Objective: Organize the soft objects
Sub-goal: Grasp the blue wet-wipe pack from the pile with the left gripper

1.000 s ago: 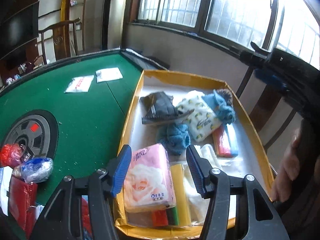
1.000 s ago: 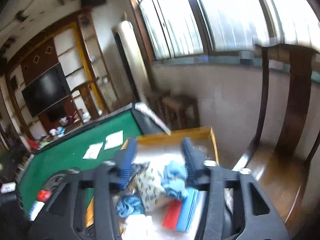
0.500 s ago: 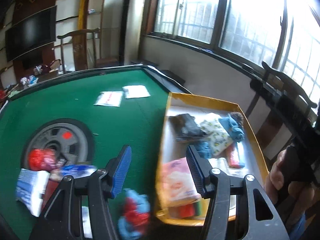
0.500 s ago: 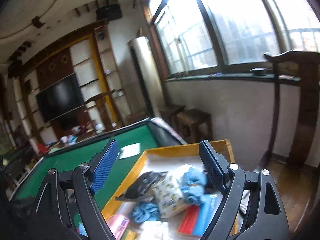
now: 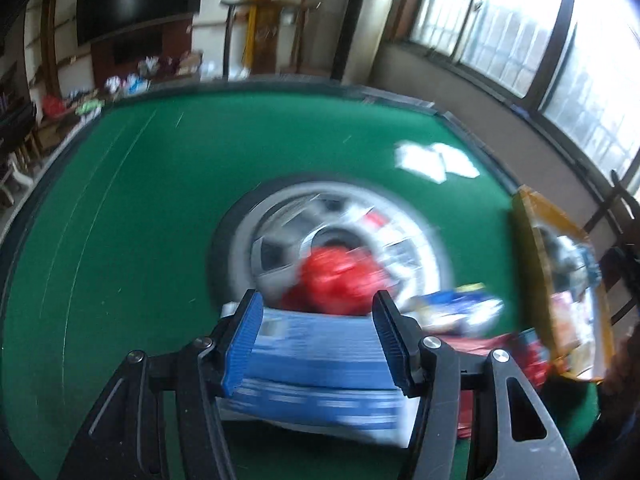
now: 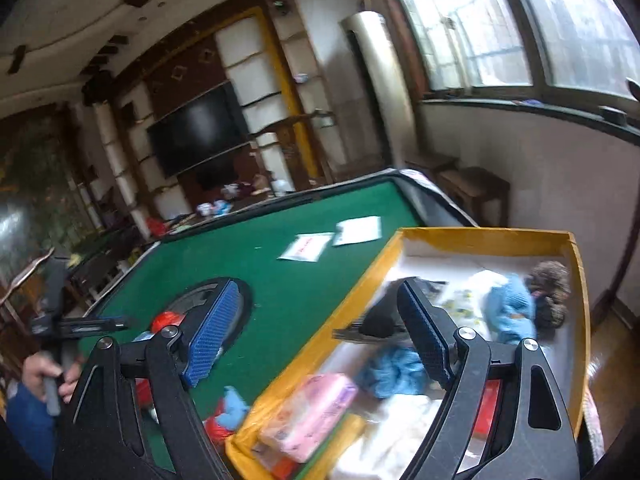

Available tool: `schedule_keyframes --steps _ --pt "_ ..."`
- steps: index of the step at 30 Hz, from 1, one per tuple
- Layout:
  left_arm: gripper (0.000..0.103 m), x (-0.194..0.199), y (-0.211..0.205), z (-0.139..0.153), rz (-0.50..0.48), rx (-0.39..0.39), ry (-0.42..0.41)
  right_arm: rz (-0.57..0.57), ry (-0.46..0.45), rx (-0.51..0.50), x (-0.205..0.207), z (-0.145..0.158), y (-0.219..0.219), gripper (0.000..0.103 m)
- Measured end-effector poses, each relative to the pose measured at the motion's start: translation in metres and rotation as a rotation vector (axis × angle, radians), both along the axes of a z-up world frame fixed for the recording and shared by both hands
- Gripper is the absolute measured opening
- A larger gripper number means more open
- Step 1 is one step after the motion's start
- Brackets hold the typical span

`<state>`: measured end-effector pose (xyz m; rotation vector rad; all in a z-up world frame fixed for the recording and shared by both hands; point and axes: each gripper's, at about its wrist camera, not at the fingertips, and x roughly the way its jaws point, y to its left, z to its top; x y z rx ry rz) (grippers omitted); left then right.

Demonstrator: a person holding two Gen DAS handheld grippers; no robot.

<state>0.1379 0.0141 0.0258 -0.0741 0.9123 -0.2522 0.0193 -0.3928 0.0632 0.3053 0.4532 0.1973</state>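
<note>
In the blurred left wrist view, my left gripper [image 5: 316, 304] hangs open just over a blue tissue pack [image 5: 316, 364] on the green table [image 5: 140, 208]. The pack lies under and between its fingers, and I see no pad pressing on it. A red crinkled bag [image 5: 340, 280] sits just beyond it, with a blue-and-white packet [image 5: 456, 312] to the right. My right gripper [image 6: 318, 296] is open and empty above the left rim of the yellow tray [image 6: 480, 236]. The tray holds a pink tissue pack [image 6: 316, 412], a blue knit bundle [image 6: 392, 368] and a blue pompom hat [image 6: 512, 312].
Two flat white packets [image 6: 308, 248] lie on the far felt. A round grey hub [image 5: 280, 248] is set in the table's middle. A red-and-blue item [image 6: 228, 412] lies by the tray's near corner. A person's hand [image 6: 40, 368] grips a handle at the left. Chairs stand beyond the tray.
My left gripper swung left, away from the tray and the pink pack, to above the blue pack on the felt. My right gripper opened wider and tipped down toward the tray.
</note>
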Motion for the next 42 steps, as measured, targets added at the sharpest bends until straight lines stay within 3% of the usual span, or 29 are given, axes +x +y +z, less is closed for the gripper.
schedule_keyframes --steps 3,7,10,14,17,20,22,26,30,36,40,42 --pt "0.057 0.018 0.01 -0.017 0.006 -0.019 0.019 0.011 -0.02 -0.007 -0.001 0.001 0.007 0.083" --pt "0.057 0.031 0.01 -0.026 -0.045 -0.11 0.022 0.052 0.007 0.017 0.004 -0.004 0.01 0.083" --pt "0.058 0.035 0.004 -0.036 -0.084 -0.162 0.077 0.088 0.018 0.039 0.006 -0.006 0.012 0.083" --pt "0.058 0.021 0.014 -0.032 -0.069 -0.151 0.185 0.104 0.035 0.024 0.008 -0.009 0.018 0.083" --pt "0.059 -0.006 0.032 -0.035 -0.046 -0.231 0.268 0.124 0.042 0.009 0.01 -0.01 0.024 0.083" --pt "0.06 -0.045 0.038 -0.036 -0.111 -0.24 0.298 0.154 0.041 -0.002 0.009 -0.01 0.031 0.083" --pt "0.065 -0.075 0.034 -0.035 -0.173 -0.189 0.28 0.17 0.036 -0.017 0.008 -0.009 0.036 0.083" --pt "0.067 -0.136 0.008 -0.031 -0.314 0.008 0.192 0.206 0.023 -0.065 0.005 -0.01 0.05 0.083" --pt "0.068 -0.174 -0.011 -0.026 -0.414 0.123 0.102 0.244 0.01 -0.117 0.0 -0.011 0.065 0.083" --pt "0.075 -0.186 -0.034 -0.026 -0.44 0.223 0.047 0.289 0.032 -0.167 0.002 -0.021 0.082 0.083" --pt "0.079 -0.177 -0.051 -0.038 -0.383 0.37 0.032 0.353 0.088 -0.223 0.003 -0.03 0.097 0.083" --pt "0.079 -0.167 -0.048 -0.037 -0.349 0.33 0.053 0.407 0.132 -0.24 0.004 -0.037 0.105 0.083"
